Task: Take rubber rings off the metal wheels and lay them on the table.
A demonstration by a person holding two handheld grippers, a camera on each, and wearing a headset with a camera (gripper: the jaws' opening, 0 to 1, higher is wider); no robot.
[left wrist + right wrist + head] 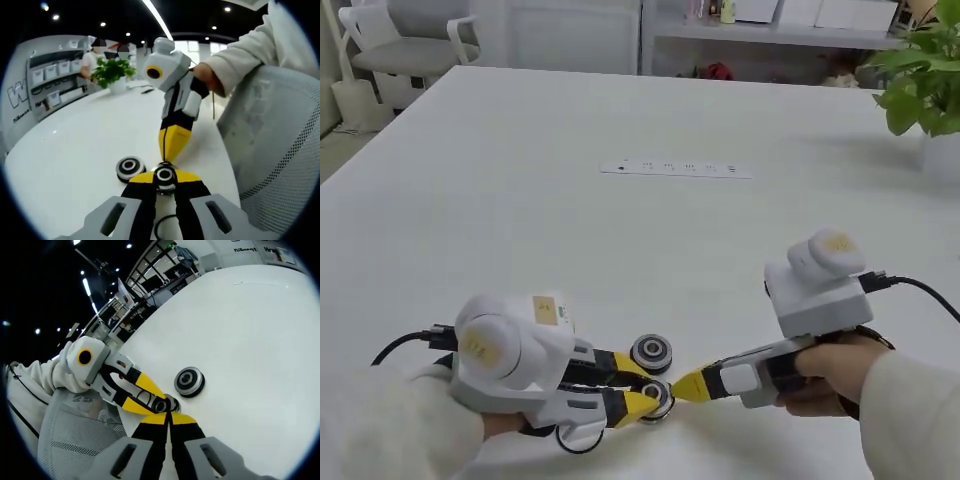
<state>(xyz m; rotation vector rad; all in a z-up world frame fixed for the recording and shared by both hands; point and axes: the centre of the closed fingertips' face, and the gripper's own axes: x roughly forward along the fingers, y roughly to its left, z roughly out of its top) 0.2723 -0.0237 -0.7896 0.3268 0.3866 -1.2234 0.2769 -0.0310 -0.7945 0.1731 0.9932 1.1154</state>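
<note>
Wheels sit low at the centre of the head view. We see the held wheel (656, 398) clamped in the yellow jaws of the left gripper (645, 388). The loose wheel (651, 352) lies flat on the table (620, 230) just above it. The right gripper (682, 388), jaws pressed together, touches the held wheel's edge. We cannot tell whether it pinches the rubber ring.

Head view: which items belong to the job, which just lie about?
Job: left gripper clamping a black-ringed metal wheel; right gripper at it; second black-ringed metal wheel on the white table.
Lying about: white power strip; green potted plant.
</note>
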